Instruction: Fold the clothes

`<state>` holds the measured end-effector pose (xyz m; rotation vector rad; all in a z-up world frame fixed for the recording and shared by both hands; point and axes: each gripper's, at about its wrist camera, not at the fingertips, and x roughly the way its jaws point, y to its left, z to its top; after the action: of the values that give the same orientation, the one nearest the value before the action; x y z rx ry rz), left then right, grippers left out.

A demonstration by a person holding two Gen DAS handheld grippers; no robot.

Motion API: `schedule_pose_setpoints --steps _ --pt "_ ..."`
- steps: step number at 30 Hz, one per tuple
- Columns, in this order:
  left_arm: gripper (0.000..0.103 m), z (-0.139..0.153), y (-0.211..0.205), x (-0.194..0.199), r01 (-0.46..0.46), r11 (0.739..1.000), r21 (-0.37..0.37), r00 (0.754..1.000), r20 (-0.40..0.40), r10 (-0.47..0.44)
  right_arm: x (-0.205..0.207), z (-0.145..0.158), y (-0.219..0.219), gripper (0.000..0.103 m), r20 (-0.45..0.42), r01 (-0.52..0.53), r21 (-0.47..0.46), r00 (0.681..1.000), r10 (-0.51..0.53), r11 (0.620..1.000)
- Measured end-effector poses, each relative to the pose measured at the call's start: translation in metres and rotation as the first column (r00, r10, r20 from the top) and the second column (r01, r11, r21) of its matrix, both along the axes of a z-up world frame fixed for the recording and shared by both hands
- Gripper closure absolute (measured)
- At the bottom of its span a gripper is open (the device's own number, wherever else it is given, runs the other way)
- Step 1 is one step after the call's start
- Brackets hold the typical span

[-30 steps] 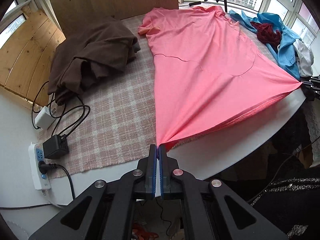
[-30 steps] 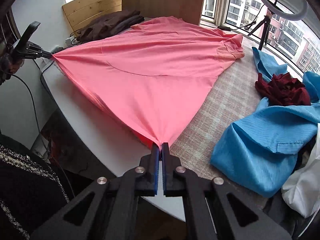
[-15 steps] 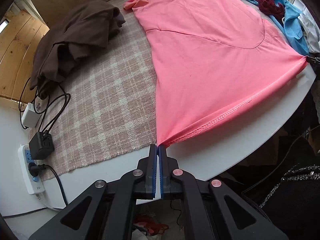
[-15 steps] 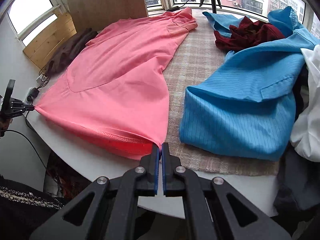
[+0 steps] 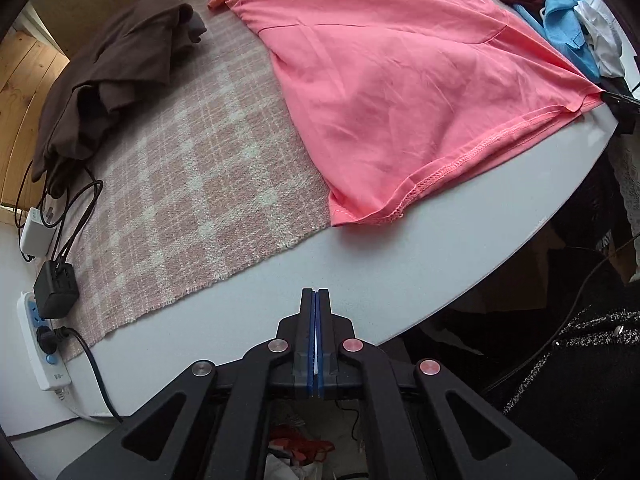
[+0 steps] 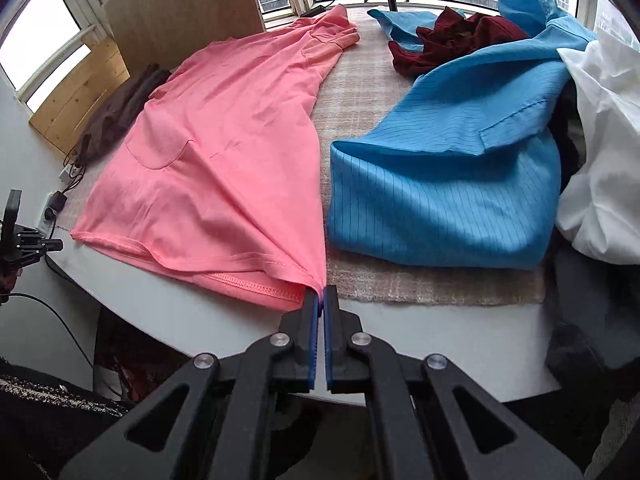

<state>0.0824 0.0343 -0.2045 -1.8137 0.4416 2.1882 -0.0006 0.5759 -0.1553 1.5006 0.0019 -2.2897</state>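
A pink T-shirt [image 5: 400, 72] lies spread flat on the checked cloth [image 5: 192, 168], hem toward the round table's near edge. My left gripper [image 5: 315, 293] is shut with nothing in it, over bare white table a little short of the shirt's near hem corner [image 5: 360, 216]. In the right wrist view the pink T-shirt [image 6: 224, 168] runs down to my right gripper [image 6: 321, 295], which is shut on the other hem corner. The left gripper [image 6: 52, 245] shows at that view's left edge, apart from the hem.
A brown garment [image 5: 116, 80] lies at the back left, with a power strip [image 5: 40, 344] and chargers by the table edge. A blue garment [image 6: 448, 168], a dark red one [image 6: 456, 40] and a white one [image 6: 604, 160] pile up on the right.
The left hem corner has left my left gripper and now lies slack on the table. Both grippers have come down toward the table, and the shirt has gone from stretched to lying flat.
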Motion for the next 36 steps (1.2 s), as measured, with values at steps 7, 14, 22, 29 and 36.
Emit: schedule_pose_setpoints --steps 7,14,22,29,36 --pt "0.099 0.009 -0.003 -0.003 0.027 0.997 0.077 0.999 -0.033 -0.024 -0.002 -0.009 -0.006 0.101 0.022 -0.015 0.048 1.0 0.014 0.999" --pt "0.093 0.001 0.012 -0.016 0.122 0.991 0.052 0.99 -0.083 -0.117 -0.009 -0.023 -0.011 0.1 0.069 -0.022 0.085 0.997 0.017 0.996" --pt "0.089 0.009 0.019 -0.017 0.337 0.942 -0.005 0.935 -0.114 -0.335 -0.013 -0.022 -0.012 0.1 0.093 -0.038 0.079 0.995 0.03 0.996" --pt "0.085 0.002 0.031 -0.019 0.441 0.897 -0.027 0.895 -0.062 -0.442 -0.014 -0.019 -0.017 0.1 0.096 -0.052 0.083 0.994 0.044 0.995" --pt "0.103 0.006 0.023 -0.032 0.328 0.942 0.064 0.944 -0.045 -0.326 -0.015 -0.018 -0.018 0.1 0.09 -0.056 0.081 0.995 0.049 0.995"
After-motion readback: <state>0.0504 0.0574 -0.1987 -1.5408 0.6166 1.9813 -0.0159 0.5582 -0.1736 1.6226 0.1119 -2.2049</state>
